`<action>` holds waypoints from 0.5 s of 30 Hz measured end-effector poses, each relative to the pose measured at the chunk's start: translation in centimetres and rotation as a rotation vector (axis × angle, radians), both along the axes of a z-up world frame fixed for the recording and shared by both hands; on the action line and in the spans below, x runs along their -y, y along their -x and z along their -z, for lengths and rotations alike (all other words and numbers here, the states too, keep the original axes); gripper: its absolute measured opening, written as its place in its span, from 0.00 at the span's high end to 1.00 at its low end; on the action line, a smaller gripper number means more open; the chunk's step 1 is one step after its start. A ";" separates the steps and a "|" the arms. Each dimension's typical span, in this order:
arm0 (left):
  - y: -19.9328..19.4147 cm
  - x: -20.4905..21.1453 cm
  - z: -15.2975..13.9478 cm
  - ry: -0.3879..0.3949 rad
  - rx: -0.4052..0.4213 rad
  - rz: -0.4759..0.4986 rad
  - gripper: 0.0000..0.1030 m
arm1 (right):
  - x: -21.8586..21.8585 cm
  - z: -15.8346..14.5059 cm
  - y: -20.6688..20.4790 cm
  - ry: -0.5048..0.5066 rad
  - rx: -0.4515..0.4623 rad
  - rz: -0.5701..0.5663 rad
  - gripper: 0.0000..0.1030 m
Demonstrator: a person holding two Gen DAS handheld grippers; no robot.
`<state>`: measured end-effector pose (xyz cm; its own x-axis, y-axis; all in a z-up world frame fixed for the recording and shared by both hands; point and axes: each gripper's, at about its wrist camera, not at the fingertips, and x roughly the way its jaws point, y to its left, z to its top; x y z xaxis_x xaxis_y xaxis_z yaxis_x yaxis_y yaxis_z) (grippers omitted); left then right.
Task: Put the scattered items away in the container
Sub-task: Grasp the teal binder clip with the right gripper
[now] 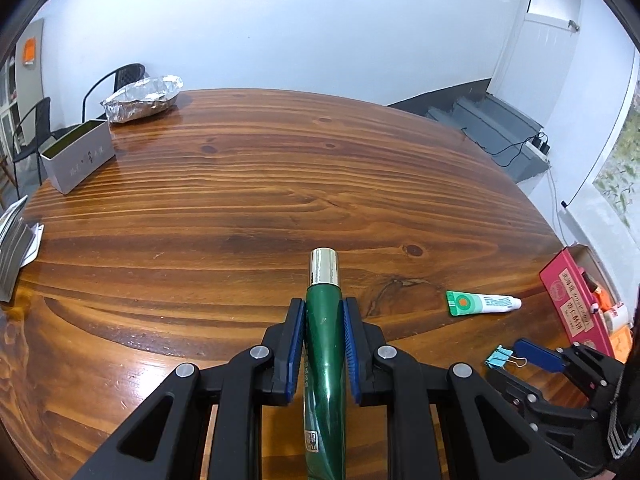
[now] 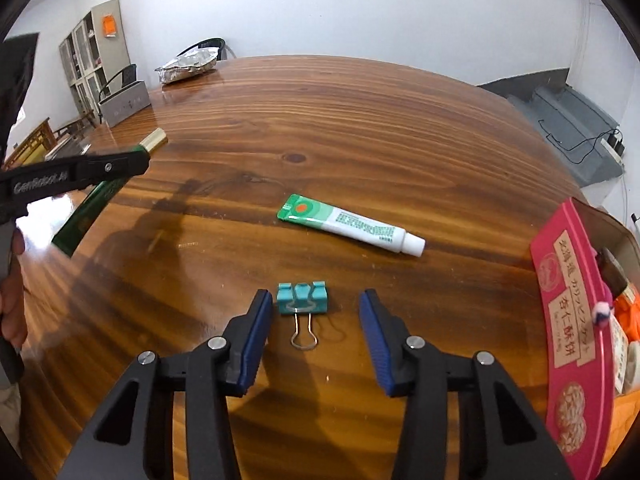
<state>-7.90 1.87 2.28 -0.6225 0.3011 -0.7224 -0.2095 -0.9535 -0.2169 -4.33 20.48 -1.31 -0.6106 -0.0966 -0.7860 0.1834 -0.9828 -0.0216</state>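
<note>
Wooden table (image 2: 360, 128), left gripper (image 2: 144, 156) marked "GenRobot.AI"

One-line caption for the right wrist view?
Right gripper, jaws open, straddles a teal binder clip on the wooden table.

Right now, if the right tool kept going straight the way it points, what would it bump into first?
Probably the blue binder clip, which lies on the wooden table between the right tool's open fingers, nearer the left one. The green-and-white tube lies farther on.

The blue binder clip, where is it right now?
In the right wrist view the binder clip lies on the table between the right tool's open fingers, nearer the left one, just before the ointment tube.
</note>
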 end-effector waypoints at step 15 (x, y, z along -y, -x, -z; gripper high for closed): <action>-0.8 -1.4 -0.2 0.009 -0.014 0.035 0.81 | -1.2 -2.2 -1.7 0.042 -0.087 0.037 0.74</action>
<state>-7.11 3.31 2.48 -0.6215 0.3166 -0.7166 -0.2457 -0.9473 -0.2055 -2.67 21.64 0.91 -0.6800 -0.1047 -0.7257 0.1465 -0.9892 0.0055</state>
